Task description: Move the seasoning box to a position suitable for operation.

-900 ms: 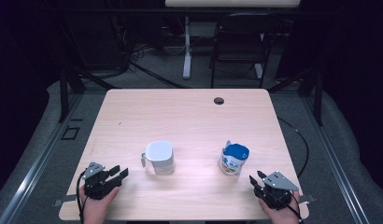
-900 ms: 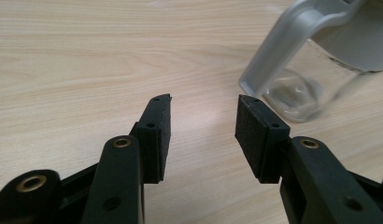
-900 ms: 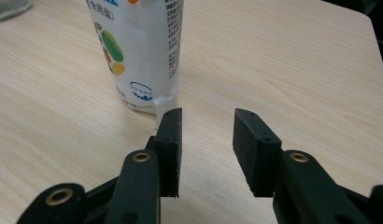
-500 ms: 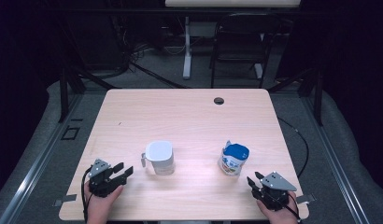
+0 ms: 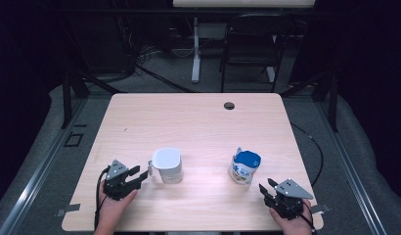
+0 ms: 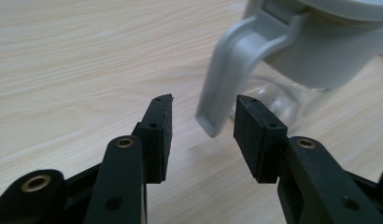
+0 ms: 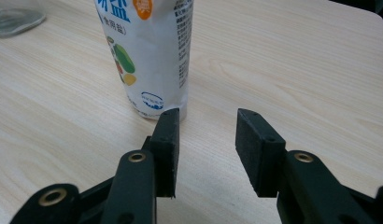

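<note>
A clear jug with a pale grey lid (image 5: 167, 164) stands left of centre on the wooden table (image 5: 189, 122). Its handle (image 6: 227, 79) points at my left gripper (image 5: 140, 173). In the left gripper view that gripper (image 6: 203, 100) is open, and the handle's lower end hangs just past the gap between its tips, apart from the pads. A white and blue printed pouch (image 5: 245, 166) stands upright at the right. My right gripper (image 5: 266, 187) sits near the front edge, to the pouch's right and nearer me. Seen from the right gripper view, it (image 7: 208, 113) is open and holds nothing, with the pouch (image 7: 147, 51) ahead and left.
A round cable hole (image 5: 229, 105) lies near the table's far edge. Beyond the table stand a chair (image 5: 250, 54) and a desk leg (image 5: 195, 54) on the dark floor. A cable (image 5: 313, 147) trails off the right side.
My left gripper has moved right and slightly away from me, closing in on the jug's handle. The right gripper has barely shifted. Jug and pouch stay put.
</note>
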{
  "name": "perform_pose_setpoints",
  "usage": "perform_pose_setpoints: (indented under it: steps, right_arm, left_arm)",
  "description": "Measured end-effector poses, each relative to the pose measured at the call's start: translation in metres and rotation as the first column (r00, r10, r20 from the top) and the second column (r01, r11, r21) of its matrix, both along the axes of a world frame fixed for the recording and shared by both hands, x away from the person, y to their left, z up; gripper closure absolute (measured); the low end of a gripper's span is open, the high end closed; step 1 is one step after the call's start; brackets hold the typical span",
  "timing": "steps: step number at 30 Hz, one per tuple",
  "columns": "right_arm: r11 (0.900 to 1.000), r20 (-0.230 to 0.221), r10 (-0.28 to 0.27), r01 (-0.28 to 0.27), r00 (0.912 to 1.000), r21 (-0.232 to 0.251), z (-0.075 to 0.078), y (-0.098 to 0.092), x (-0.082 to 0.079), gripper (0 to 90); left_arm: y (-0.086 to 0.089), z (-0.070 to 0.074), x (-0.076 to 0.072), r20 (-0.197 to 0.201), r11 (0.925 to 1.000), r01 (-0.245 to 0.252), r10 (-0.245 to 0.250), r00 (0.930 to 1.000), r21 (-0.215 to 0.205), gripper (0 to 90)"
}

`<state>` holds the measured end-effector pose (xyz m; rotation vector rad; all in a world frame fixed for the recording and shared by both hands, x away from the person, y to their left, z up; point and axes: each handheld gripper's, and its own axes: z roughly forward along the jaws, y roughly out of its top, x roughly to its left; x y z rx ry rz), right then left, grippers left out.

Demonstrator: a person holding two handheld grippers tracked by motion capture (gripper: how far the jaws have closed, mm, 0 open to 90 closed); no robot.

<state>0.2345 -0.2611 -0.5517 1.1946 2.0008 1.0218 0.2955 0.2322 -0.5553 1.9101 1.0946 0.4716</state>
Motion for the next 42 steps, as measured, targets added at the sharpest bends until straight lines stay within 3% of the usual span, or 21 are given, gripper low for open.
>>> perform_pose_setpoints:
  steps: [6,12,21,26,42]
  right_arm:
    - [1.000,0.010,0.013,-0.013,0.9999,-0.002,-0.001,0.003,-0.001,59.4]
    - [1.000,0.005,0.005,-0.005,1.0000,0.005,-0.001,0.001,-0.003,58.8]
    - [1.000,0.001,-0.002,0.002,1.0000,0.011,-0.003,-0.002,-0.005,57.7]
    - [1.000,0.000,-0.003,0.003,1.0000,0.003,-0.003,-0.004,-0.006,57.5]
    - [0.999,-0.012,-0.045,0.045,0.9989,0.015,-0.009,-0.018,-0.004,57.2]
  left_arm:
    - [-0.005,0.001,0.005,-0.004,0.9997,-0.007,0.007,1.0000,-0.021,57.0]
    - [-0.014,-0.003,0.015,-0.029,1.0000,-0.002,0.002,0.9996,-0.005,59.1]
    - [-0.026,0.002,0.024,0.001,1.0000,-0.002,0.002,1.0000,-0.003,61.8]
    - [-0.028,0.002,0.027,-0.004,1.0000,0.000,0.000,1.0000,0.005,62.9]
    - [-0.035,0.003,0.022,0.018,0.9961,0.002,-0.004,0.9998,0.089,69.7]
